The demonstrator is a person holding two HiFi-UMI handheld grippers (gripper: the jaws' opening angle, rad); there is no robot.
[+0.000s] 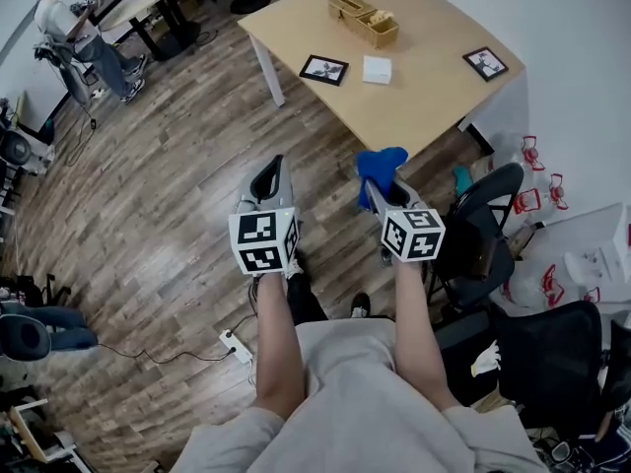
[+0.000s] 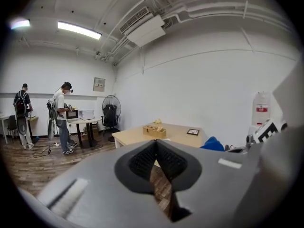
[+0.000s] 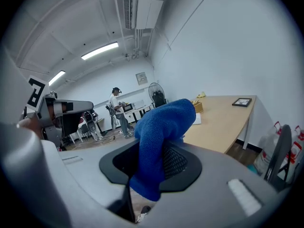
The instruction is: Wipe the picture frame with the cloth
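Observation:
Two black picture frames lie on the light wooden table [image 1: 424, 106], one near its left corner [image 1: 323, 69] and one at its right edge [image 1: 485, 63]. One frame also shows in the left gripper view [image 2: 193, 132] and in the right gripper view [image 3: 242, 102]. Both grippers hang over the floor, short of the table. My right gripper [image 1: 381, 193] [image 3: 159, 144] is shut on a blue cloth [image 1: 380, 166] [image 3: 159, 137] that bulges up past its tips. My left gripper [image 1: 274, 170] [image 2: 156, 144] is shut with nothing in it.
A wooden box [image 1: 363, 20] and a white square pad [image 1: 377, 69] sit on the table. A black office chair [image 1: 483, 230] stands close at my right. A power strip [image 1: 235, 346] lies on the floor. People stand at desks at the far left [image 2: 61, 118].

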